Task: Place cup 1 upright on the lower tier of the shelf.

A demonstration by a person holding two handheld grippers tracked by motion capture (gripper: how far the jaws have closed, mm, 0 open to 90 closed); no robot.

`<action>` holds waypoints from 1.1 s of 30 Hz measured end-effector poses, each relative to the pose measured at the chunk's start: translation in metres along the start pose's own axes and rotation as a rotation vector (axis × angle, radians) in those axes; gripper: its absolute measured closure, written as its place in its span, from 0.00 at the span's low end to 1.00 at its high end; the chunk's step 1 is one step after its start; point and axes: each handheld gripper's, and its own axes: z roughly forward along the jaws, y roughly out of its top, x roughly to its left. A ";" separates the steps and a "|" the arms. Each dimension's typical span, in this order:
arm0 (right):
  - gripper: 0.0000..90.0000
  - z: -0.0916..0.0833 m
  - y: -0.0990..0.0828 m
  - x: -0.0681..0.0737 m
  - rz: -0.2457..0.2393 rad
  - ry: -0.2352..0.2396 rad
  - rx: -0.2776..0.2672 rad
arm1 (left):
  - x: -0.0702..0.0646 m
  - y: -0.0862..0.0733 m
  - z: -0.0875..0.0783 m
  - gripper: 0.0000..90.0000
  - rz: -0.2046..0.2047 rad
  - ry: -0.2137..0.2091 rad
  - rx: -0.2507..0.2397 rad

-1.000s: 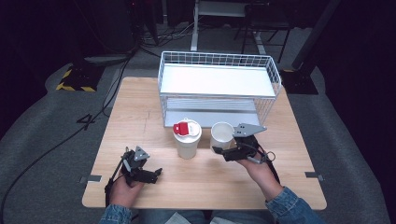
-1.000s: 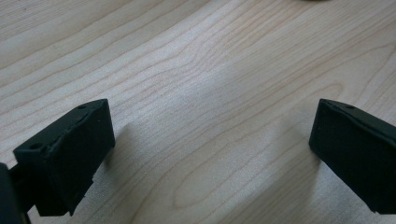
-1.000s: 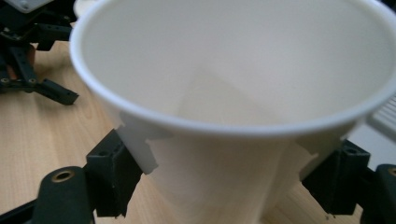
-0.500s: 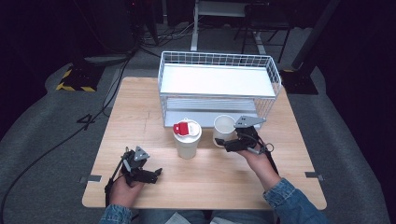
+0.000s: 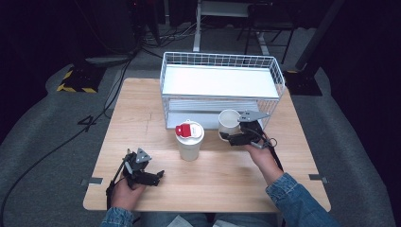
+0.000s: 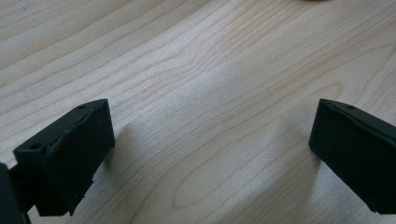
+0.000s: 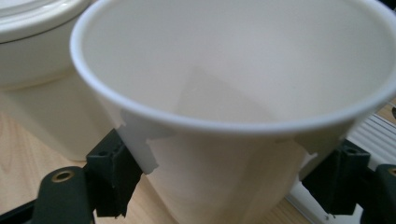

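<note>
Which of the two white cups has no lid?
The open paper cup held in the right gripper, in front of the wire rack. The other cup, to its left, has a lid with a red tab.

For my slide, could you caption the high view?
Right gripper holds open white cup before wire basket.

White open cup (image 5: 229, 122), white lidded cup (image 5: 189, 142) with red tab, white wire basket (image 5: 222, 85), pale wood-grain table (image 5: 208, 179).
</note>
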 end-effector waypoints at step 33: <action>0.25 0.043 -0.006 -0.030 0.072 -0.115 -0.058 | 0.000 0.000 0.000 0.01 0.001 0.000 0.000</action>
